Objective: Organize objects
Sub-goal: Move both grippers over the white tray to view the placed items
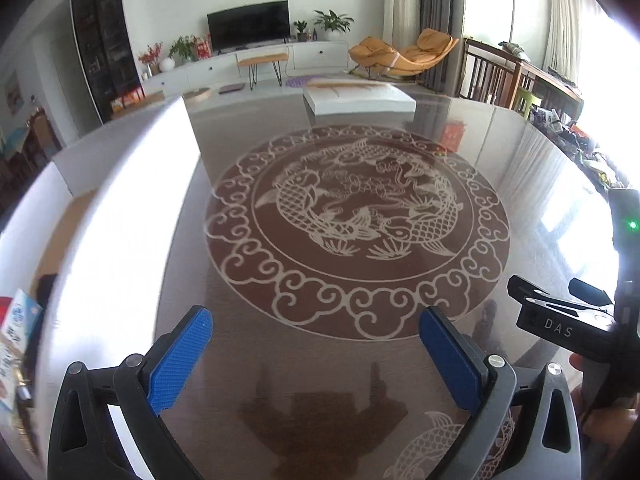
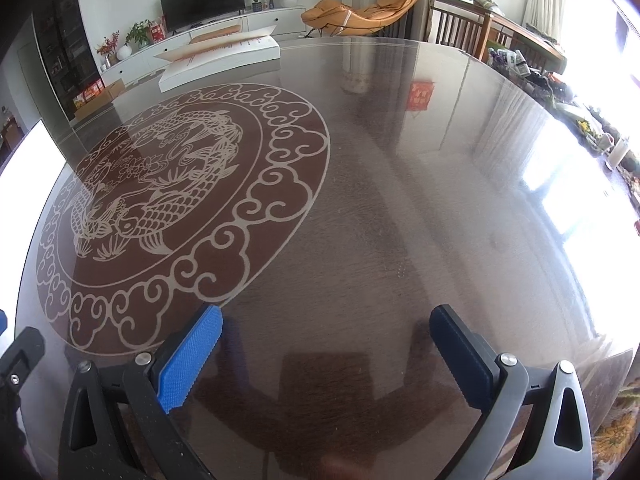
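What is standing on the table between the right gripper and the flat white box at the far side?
Nothing visible. From the open right gripper to the flat white box, only the bare glossy table with its fish medallion lies between. The box sits just beyond the medallion's far edge.

The left claw [image 1: 316, 356] hangs low over the table [image 1: 360, 340], its fingers spread wide and holding nothing. The right claw [image 2: 326, 364] does likewise.

A glossy brown table [image 2: 380, 200] bears a white box [image 2: 216, 58].
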A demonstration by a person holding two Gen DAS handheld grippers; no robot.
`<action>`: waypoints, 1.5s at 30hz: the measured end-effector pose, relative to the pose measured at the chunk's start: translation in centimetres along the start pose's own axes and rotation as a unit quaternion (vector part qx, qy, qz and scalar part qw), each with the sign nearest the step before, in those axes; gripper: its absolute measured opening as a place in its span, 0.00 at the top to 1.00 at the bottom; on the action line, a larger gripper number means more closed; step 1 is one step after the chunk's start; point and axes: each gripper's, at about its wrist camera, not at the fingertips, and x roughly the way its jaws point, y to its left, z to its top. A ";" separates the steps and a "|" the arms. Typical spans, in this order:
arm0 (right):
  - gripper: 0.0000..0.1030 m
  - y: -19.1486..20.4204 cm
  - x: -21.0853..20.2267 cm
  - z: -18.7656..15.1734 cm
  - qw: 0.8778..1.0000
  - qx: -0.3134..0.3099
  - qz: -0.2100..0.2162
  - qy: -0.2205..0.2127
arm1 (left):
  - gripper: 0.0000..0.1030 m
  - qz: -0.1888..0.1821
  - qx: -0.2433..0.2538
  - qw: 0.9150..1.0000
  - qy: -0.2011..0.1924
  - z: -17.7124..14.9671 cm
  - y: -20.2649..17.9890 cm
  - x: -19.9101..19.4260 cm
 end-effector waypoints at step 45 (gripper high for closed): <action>0.00 36.1 -22.4 -5.4 0.926 -0.326 0.189 -0.033 | 0.00 0.218 -0.218 0.951 0.012 -6.4 31.0 -14.7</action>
